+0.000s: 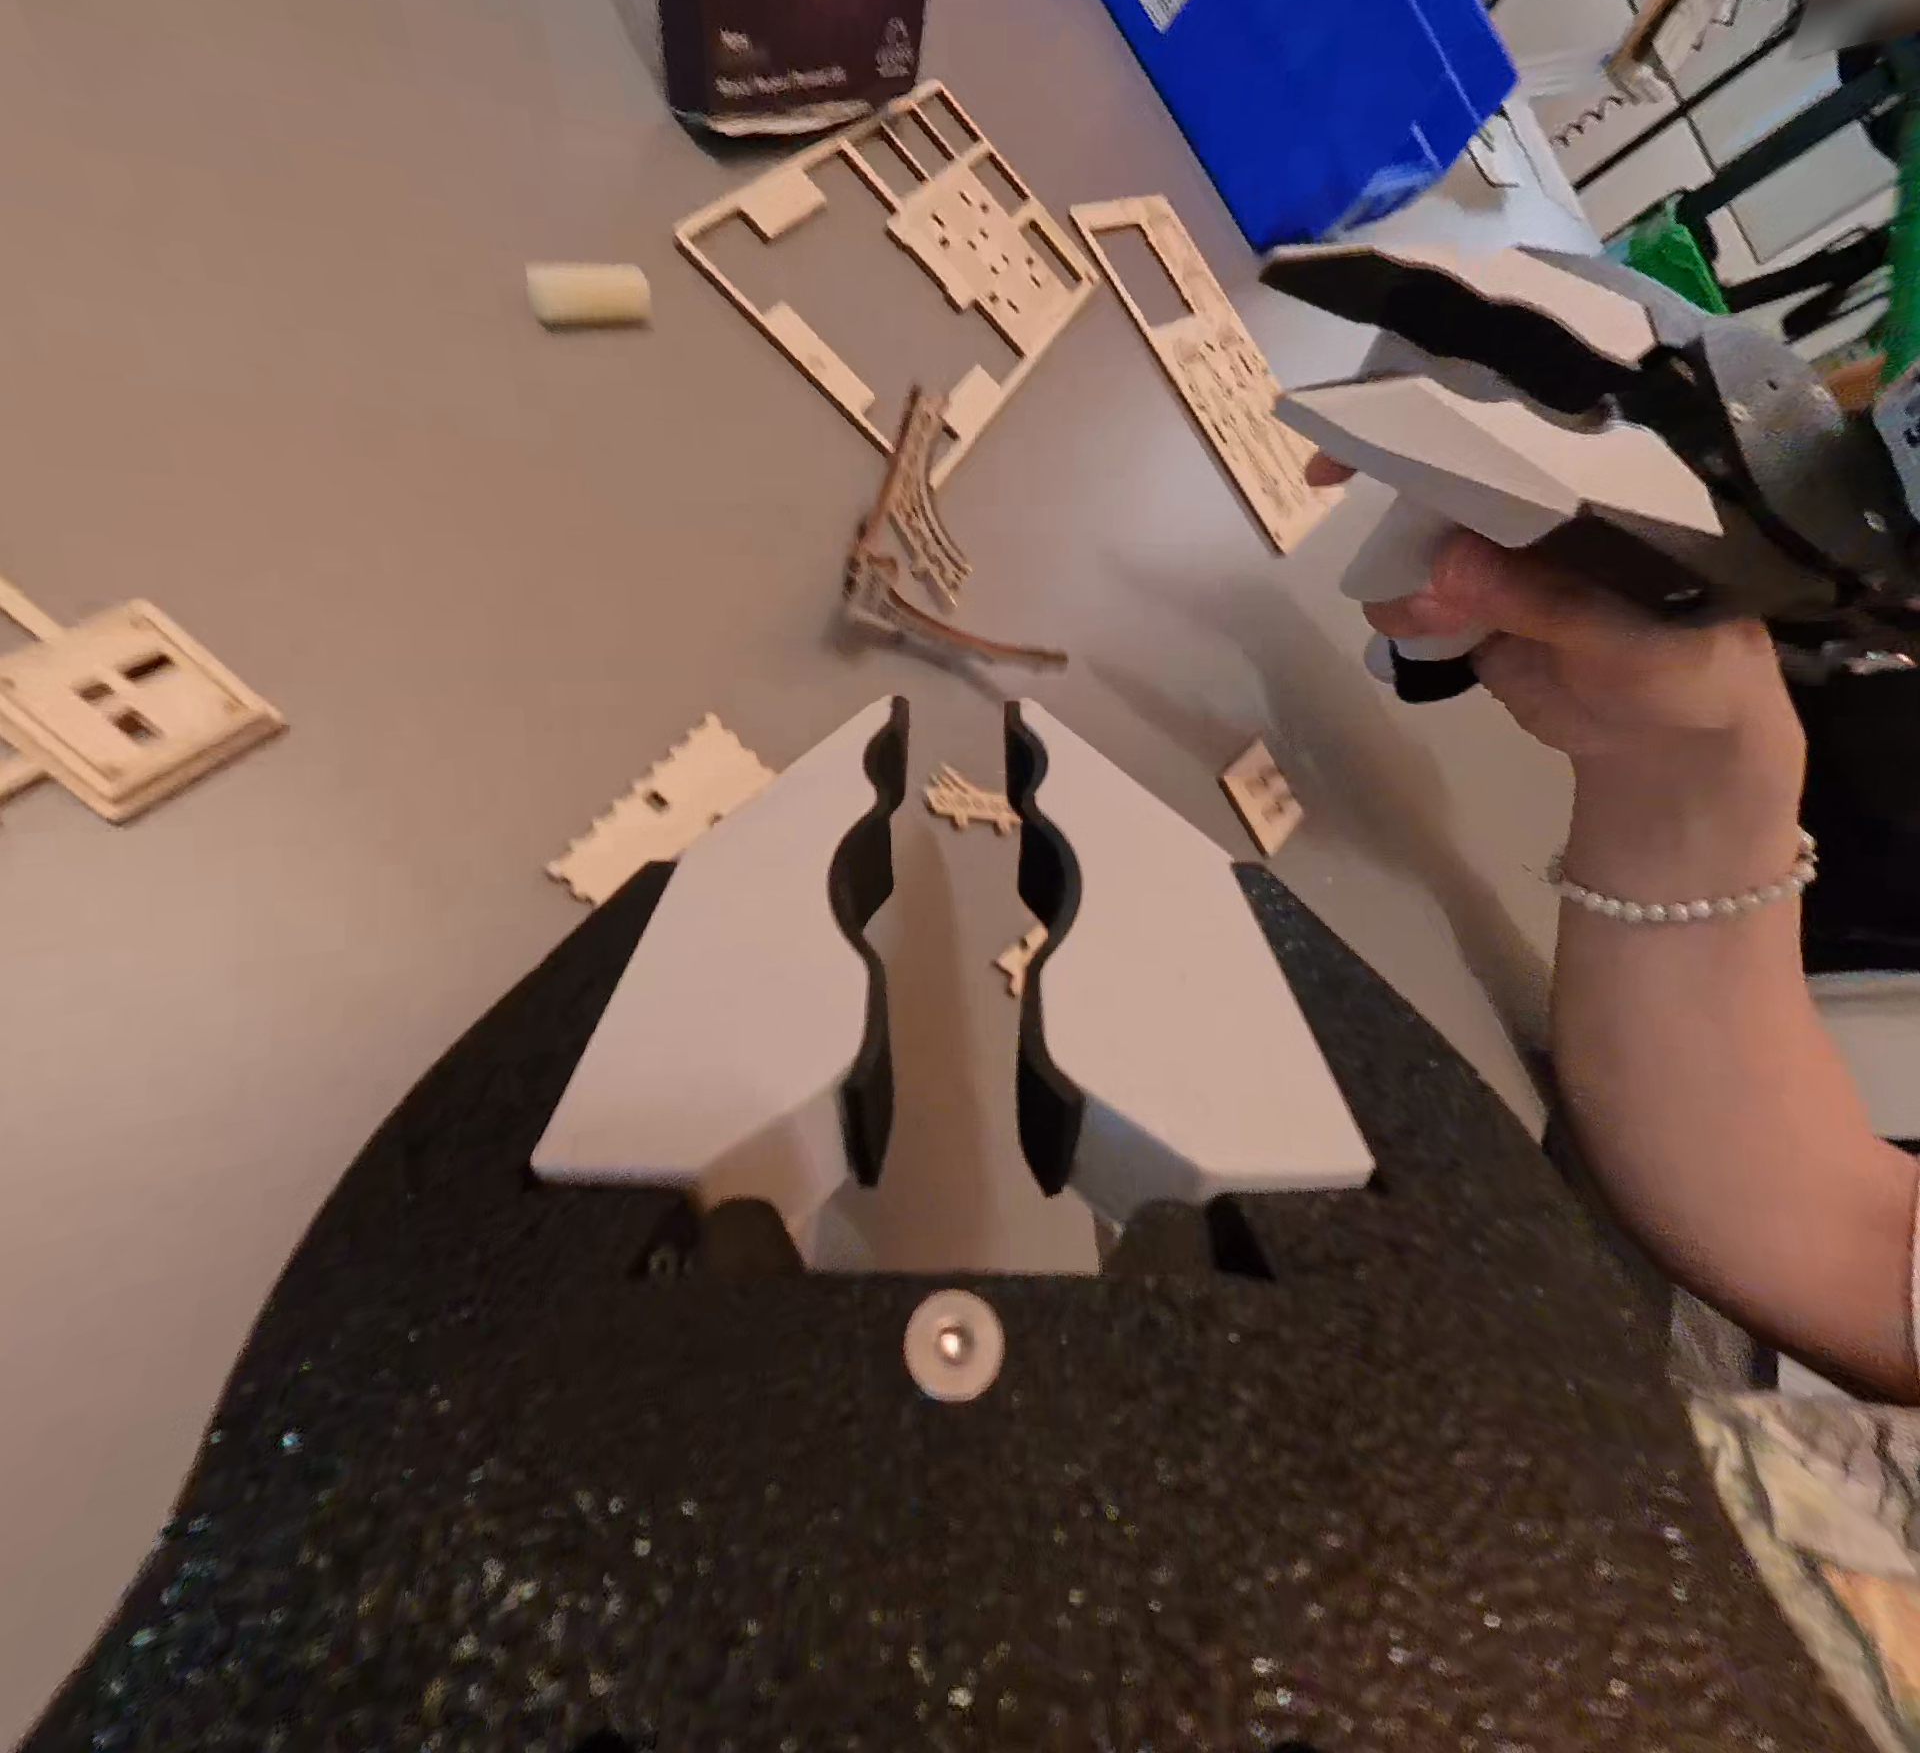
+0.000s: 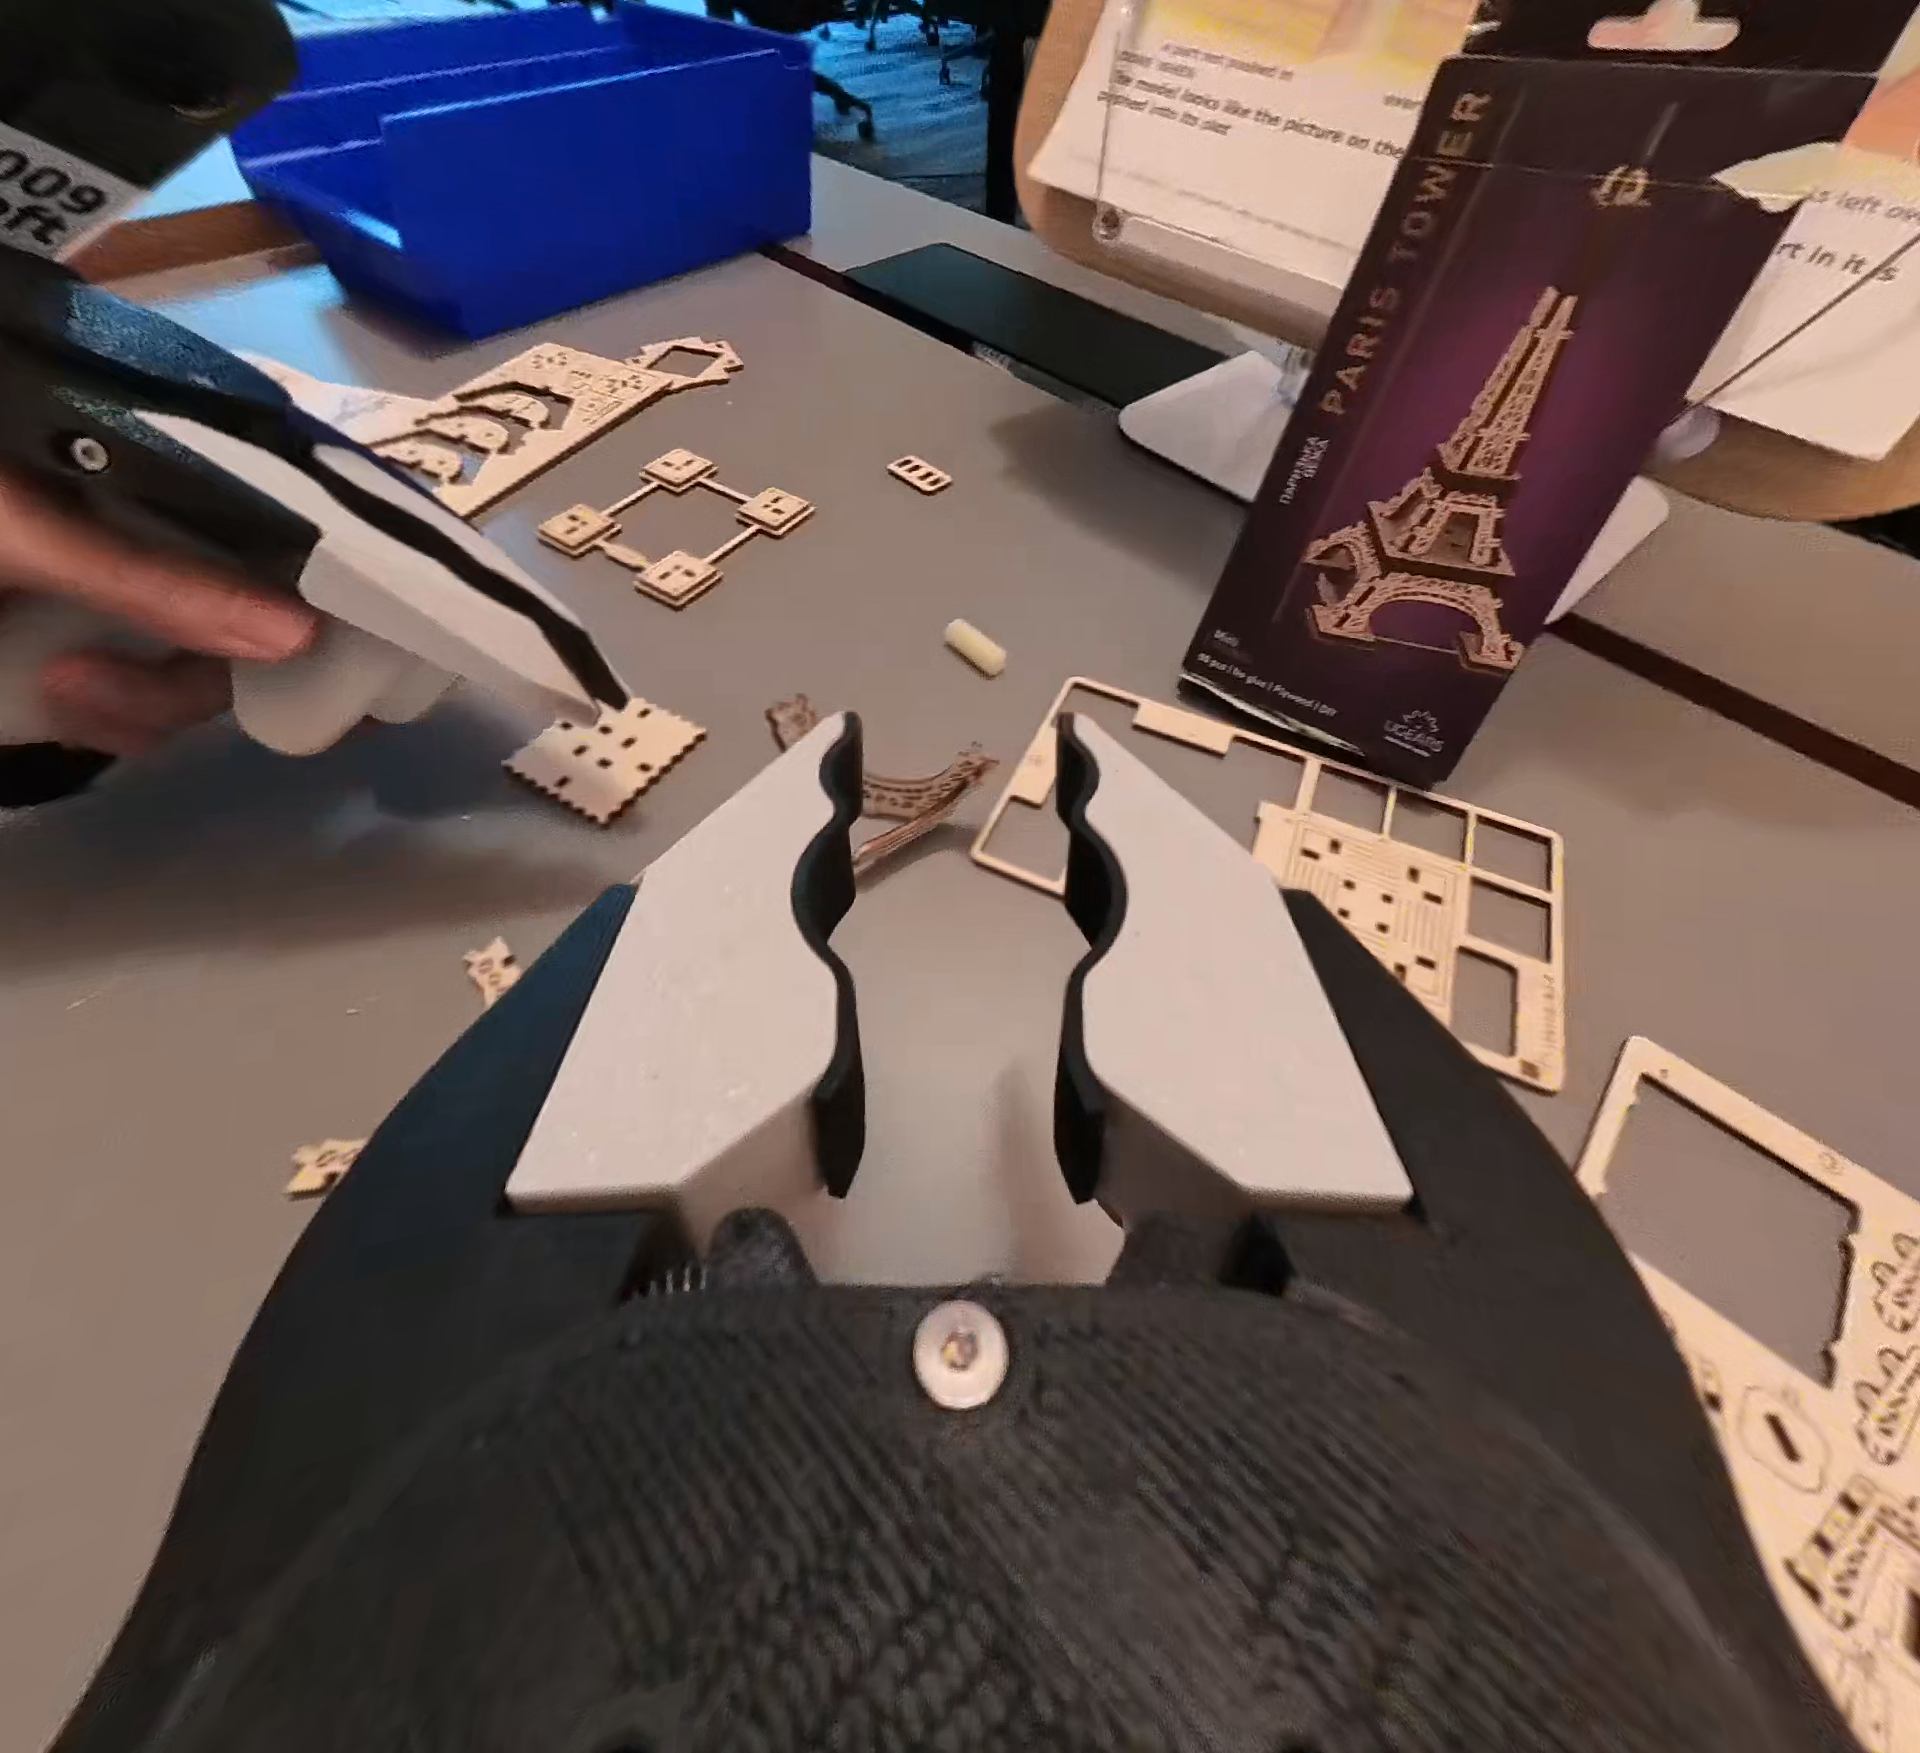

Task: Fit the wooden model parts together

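Observation:
My left gripper is open with a narrow gap and holds nothing. In the right wrist view its tips are at the corner of a toothed square wooden plate, which lies left of its fingers in its own view. My right gripper is open and empty above the table; it shows at the upper right of the left wrist view. A brown arched wooden assembly lies just ahead of its left finger and also shows in the left wrist view.
Punched-out wooden sheets lie on the right. A frame with four square pads, a cream stick and small loose pieces lie about. A purple box and a blue bin stand at the back.

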Available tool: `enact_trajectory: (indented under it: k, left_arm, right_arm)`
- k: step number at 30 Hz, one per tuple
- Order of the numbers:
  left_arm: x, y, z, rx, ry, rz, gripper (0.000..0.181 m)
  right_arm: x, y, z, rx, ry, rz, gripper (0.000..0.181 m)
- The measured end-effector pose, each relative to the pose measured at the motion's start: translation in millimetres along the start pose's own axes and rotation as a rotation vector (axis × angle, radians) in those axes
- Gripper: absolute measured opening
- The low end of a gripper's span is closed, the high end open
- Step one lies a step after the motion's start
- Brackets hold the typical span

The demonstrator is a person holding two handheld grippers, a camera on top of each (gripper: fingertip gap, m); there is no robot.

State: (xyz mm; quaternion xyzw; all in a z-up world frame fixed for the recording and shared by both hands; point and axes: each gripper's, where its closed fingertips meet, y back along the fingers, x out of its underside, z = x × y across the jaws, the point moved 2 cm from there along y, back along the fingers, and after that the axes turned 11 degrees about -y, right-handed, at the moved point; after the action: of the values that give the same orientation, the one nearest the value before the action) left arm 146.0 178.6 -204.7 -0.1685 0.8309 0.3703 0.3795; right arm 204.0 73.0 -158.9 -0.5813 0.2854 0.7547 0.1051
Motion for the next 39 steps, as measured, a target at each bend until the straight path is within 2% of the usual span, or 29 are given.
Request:
enact_trajectory:
  k: [3, 9, 16, 20, 25, 29, 32, 34, 36, 39]
  left_arm:
    - [-9.7, -10.4, 8.1, -0.005, 0.031, 0.040, 0.019]
    - [-6.4, -40.5, 6.5, -0.049, -0.026, 0.148, 0.019]
    - [0.6, -58.6, 18.3, -0.132, 0.005, 0.162, 0.019]
    - [-3.9, -61.2, 20.8, -0.162, -0.039, 0.144, 0.015]
    - [-5.8, -61.3, 8.4, -0.066, -0.078, 0.137, 0.012]
    - [-9.3, -56.2, 0.7, 0.035, -0.038, 0.091, 0.012]
    - [-21.6, -44.5, -13.6, 0.184, 0.015, -0.010, 0.012]
    - [-29.8, -33.6, -22.0, 0.254, -0.029, -0.080, 0.012]
    - [-33.8, -24.8, -21.9, 0.215, -0.153, -0.135, 0.012]
    - [-39.1, -11.6, -21.7, 0.071, -0.425, -0.221, 0.012]
  right_arm:
    - [3.7, -3.6, -4.5, 0.006, 0.038, -0.004, 0.030]
    - [26.9, -1.0, -28.7, 0.204, 0.162, 0.012, 0.026]
    - [33.7, 1.9, -33.9, 0.217, 0.135, 0.014, 0.025]
    - [32.0, 2.5, -31.4, 0.207, 0.129, 0.002, 0.025]
    - [30.4, 6.2, -33.2, 0.193, 0.100, -0.020, 0.025]
    - [23.6, 8.8, -26.3, 0.119, 0.029, -0.072, 0.026]
    - [16.4, 11.1, -15.4, 0.029, -0.030, -0.120, 0.027]
    - [18.5, 9.6, -5.1, -0.062, -0.072, -0.105, 0.031]
    - [19.3, 8.7, 4.7, -0.143, -0.126, -0.096, 0.035]
    - [16.8, 7.6, 18.9, -0.241, -0.199, -0.106, 0.038]
